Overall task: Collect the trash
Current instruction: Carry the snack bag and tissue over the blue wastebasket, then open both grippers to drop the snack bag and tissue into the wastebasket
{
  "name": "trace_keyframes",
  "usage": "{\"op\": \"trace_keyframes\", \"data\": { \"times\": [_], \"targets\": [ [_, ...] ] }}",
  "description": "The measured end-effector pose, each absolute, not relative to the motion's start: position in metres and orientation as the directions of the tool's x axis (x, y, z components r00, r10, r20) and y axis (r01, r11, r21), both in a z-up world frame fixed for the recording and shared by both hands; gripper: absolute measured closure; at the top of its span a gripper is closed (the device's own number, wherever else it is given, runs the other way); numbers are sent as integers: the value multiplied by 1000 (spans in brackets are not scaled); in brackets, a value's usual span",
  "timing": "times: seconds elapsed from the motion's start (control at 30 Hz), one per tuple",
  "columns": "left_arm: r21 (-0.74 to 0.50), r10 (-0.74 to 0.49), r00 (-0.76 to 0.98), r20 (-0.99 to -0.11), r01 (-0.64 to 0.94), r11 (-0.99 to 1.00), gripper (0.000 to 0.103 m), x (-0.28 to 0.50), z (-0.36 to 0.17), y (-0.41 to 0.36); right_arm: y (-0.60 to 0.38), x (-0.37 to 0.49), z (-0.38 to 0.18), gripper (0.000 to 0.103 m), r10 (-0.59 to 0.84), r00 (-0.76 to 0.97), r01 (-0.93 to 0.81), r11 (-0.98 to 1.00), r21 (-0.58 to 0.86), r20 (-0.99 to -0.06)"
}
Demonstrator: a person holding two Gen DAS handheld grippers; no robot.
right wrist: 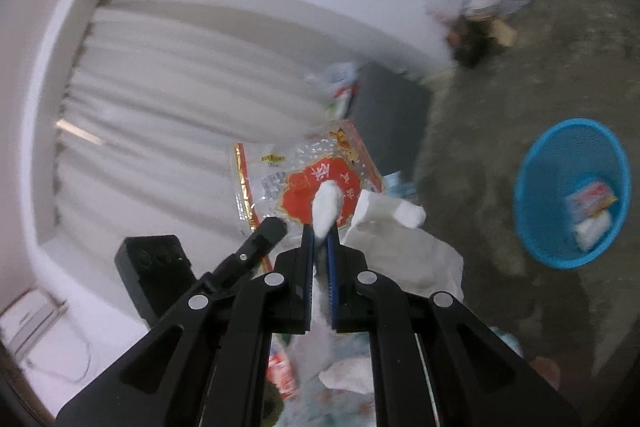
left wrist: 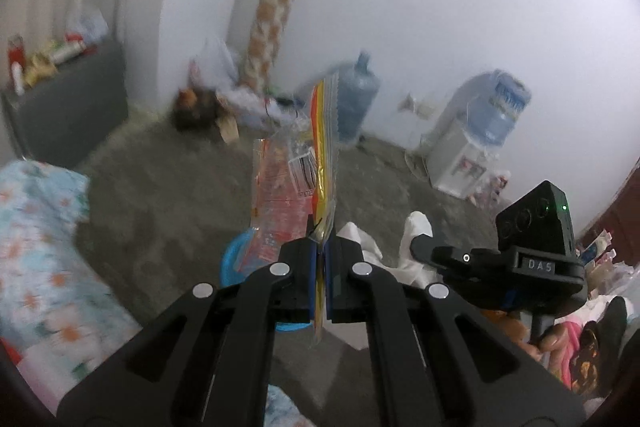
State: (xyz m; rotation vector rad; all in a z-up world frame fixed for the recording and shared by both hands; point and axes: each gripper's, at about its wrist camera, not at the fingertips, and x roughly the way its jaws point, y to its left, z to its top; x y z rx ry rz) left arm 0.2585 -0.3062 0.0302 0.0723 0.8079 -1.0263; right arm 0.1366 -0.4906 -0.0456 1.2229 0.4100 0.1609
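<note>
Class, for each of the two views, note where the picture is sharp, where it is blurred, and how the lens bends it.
Left wrist view: left gripper and its wrapper sharp, water bottle smeared, dark round rim. Right wrist view: right gripper crisp, blue basket soft, wall edges bowed.

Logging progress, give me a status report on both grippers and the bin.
Left gripper shut on wrapper. Right gripper shut on tissue. Blue bin on the floor, two pieces inside. Nothing blocking it.
</note>
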Motion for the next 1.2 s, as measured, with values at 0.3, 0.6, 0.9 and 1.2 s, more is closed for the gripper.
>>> {"op": "trace_keyframes", "data": {
  "times": [0.3, 0.6, 0.9, 1.2],
  "targets": [
    [-310, -603, 117, -789, 772, 555, 101, 313, -86, -418, -547, 173, -160, 95, 272, 879, 330, 245, 912, -391],
    [-352, -485, -4, -874, 694, 628, 67, 344, -171, -466, -577, 166, -258, 59, 177, 766, 605, 130, 786, -618],
    [-348, -564, 77, -822, 716, 605, 47, 318, -102, -442, -548, 135, -217, 50, 80, 786, 592, 192, 783, -613],
    [-99, -623, 355, -697, 813, 574, 23, 234, 39, -353, -479, 116, -111, 33, 8, 812, 525, 426, 737, -584]
  ]
}}
